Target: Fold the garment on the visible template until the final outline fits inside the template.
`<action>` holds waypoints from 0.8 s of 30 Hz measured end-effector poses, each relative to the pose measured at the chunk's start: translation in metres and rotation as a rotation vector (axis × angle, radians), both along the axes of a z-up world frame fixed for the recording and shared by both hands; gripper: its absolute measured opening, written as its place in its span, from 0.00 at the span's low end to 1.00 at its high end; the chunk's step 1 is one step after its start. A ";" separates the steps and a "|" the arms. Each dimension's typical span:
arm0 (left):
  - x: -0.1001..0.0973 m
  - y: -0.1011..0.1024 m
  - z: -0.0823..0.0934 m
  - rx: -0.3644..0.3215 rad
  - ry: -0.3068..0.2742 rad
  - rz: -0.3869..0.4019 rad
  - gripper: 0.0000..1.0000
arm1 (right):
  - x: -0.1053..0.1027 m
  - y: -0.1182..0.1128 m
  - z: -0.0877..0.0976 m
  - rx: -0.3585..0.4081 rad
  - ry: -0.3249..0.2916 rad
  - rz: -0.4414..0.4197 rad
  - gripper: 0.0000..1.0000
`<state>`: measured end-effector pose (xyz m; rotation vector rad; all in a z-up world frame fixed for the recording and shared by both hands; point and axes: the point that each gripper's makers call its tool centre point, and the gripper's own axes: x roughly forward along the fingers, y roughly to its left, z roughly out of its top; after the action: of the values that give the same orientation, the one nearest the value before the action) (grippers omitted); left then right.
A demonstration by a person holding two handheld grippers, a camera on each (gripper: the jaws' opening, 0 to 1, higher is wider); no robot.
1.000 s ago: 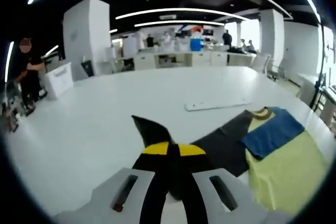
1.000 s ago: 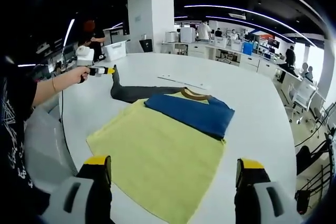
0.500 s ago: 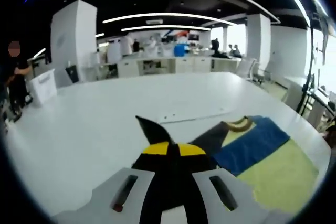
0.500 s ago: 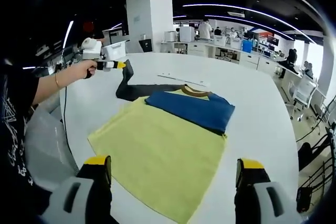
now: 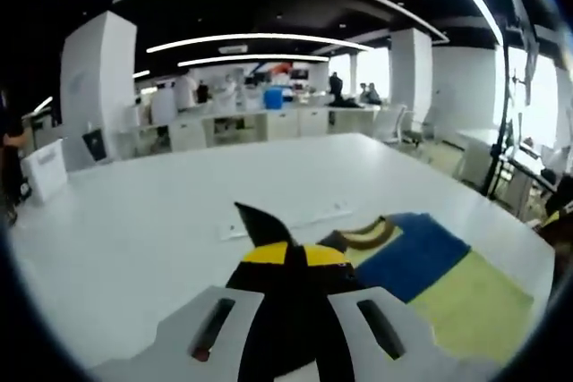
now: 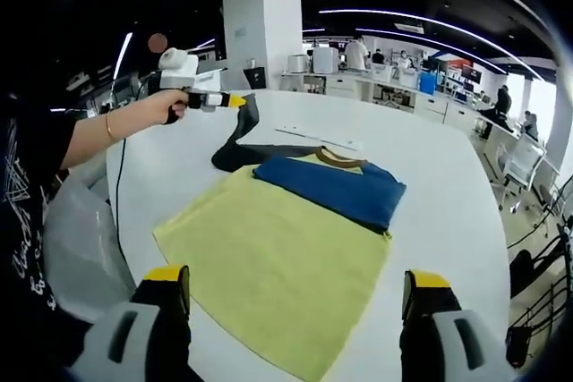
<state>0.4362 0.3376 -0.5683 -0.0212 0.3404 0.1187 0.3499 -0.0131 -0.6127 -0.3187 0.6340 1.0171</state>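
A broad white table runs away into an open-plan office. On its far part lies a thin white strip, flat on the surface. Beyond the table's far left edge stands a big square white pillar, and a second white pillar rises farther right. Long white counters cross the back of the room, with a blue container on them and several people standing behind. Curved light strips line the dark ceiling.
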 end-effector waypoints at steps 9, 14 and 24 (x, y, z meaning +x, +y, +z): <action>0.026 -0.032 0.012 -0.018 -0.029 -0.051 0.01 | 0.003 -0.008 0.001 -0.005 -0.005 -0.007 0.99; 0.043 -0.065 0.013 0.004 -0.029 -0.119 0.01 | 0.006 -0.012 0.001 -0.004 -0.004 -0.018 0.99; 0.066 -0.119 -0.007 0.029 0.013 -0.219 0.01 | 0.010 -0.021 -0.002 -0.011 -0.004 -0.030 0.99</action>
<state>0.5022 0.2186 -0.5754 0.0454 0.3523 -0.0933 0.3602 -0.0342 -0.6144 -0.3198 0.6391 0.9842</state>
